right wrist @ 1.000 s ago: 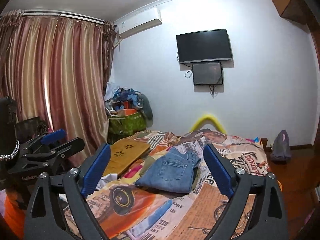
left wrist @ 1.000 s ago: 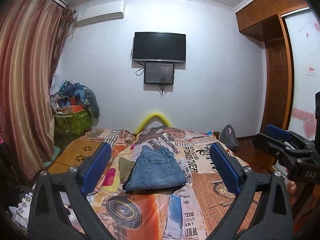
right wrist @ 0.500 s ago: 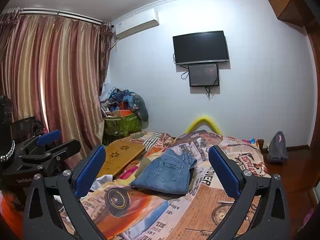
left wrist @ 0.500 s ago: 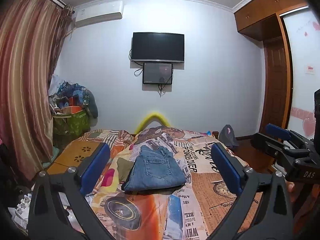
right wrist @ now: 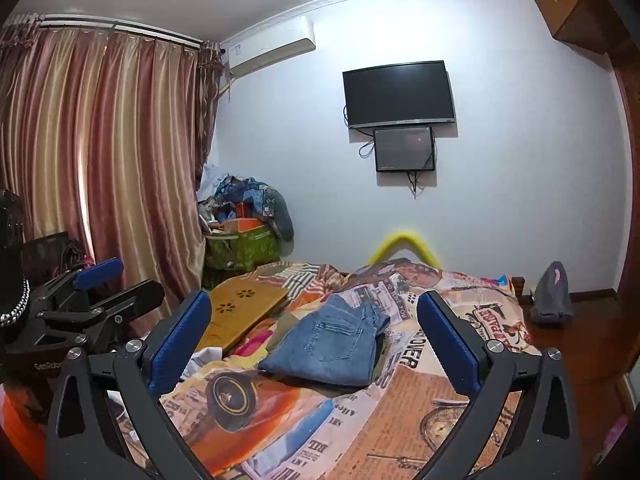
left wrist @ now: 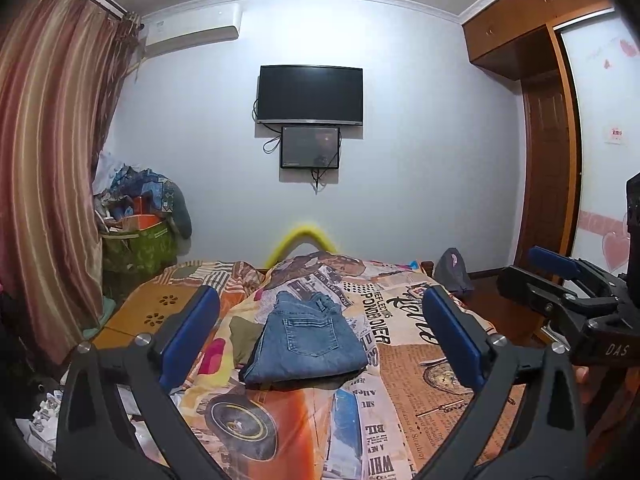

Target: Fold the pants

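Nearest the cameras, both tools hang above the foot of the bed with nothing in them. The left gripper (left wrist: 320, 336) has its blue pads spread wide, and the right gripper (right wrist: 314, 336) stands at its widest too, having just finished opening, with only air between its jaws. Neither touches cloth.

Beyond the fingertips, in the middle of the patterned bedspread (left wrist: 420, 368), lie the blue jeans (left wrist: 308, 344). They are stacked into a compact rectangle, back pocket up, the near edge a neat doubled fold, the waistband end slightly bunched at the far side. An olive garment (left wrist: 244, 332) pokes out beside them on the left, and a wooden lap tray (right wrist: 240, 312) rests near the bed's left edge.

Further back stand a green bag of clutter (left wrist: 136, 248), a yellow foam arch (left wrist: 302, 238) at the headboard, and a wall-mounted television (left wrist: 310, 94).

By the look of it the folding is finished; at most a tidy of the bunched waistband remains.
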Motion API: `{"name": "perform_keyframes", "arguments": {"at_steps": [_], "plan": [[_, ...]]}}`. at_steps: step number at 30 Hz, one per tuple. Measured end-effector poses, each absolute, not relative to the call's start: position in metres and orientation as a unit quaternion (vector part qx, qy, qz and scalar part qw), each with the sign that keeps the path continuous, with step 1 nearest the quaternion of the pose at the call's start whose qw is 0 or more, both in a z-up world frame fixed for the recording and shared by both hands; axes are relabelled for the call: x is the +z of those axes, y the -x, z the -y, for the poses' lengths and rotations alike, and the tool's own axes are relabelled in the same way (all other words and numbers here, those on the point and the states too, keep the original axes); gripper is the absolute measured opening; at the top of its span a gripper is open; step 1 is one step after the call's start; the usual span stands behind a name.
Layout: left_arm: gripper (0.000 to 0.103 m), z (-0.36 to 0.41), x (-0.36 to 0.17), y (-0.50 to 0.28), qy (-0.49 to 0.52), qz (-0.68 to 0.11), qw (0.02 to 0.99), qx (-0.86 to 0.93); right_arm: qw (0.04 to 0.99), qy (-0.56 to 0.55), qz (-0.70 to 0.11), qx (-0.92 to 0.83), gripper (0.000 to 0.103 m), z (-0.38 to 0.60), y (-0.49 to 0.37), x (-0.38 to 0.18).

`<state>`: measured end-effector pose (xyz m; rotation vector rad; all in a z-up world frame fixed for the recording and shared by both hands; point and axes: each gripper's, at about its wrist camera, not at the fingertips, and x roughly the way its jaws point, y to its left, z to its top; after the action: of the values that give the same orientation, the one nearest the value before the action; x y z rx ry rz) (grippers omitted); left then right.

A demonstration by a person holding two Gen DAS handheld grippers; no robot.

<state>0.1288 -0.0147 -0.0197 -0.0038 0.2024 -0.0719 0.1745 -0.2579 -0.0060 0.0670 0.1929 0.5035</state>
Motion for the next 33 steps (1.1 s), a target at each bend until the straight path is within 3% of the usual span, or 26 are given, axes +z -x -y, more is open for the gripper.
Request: {"name": "perform_keyframes", "arguments": {"at_steps": [33], "plan": [[0.102,0.0090,-0.0231,-0.1344,0.007,-0.108,0.992,-0.059,0.963,-0.031,-0.097,0.248,0.102,0.2598,-0.1745,-0.0041]]}}
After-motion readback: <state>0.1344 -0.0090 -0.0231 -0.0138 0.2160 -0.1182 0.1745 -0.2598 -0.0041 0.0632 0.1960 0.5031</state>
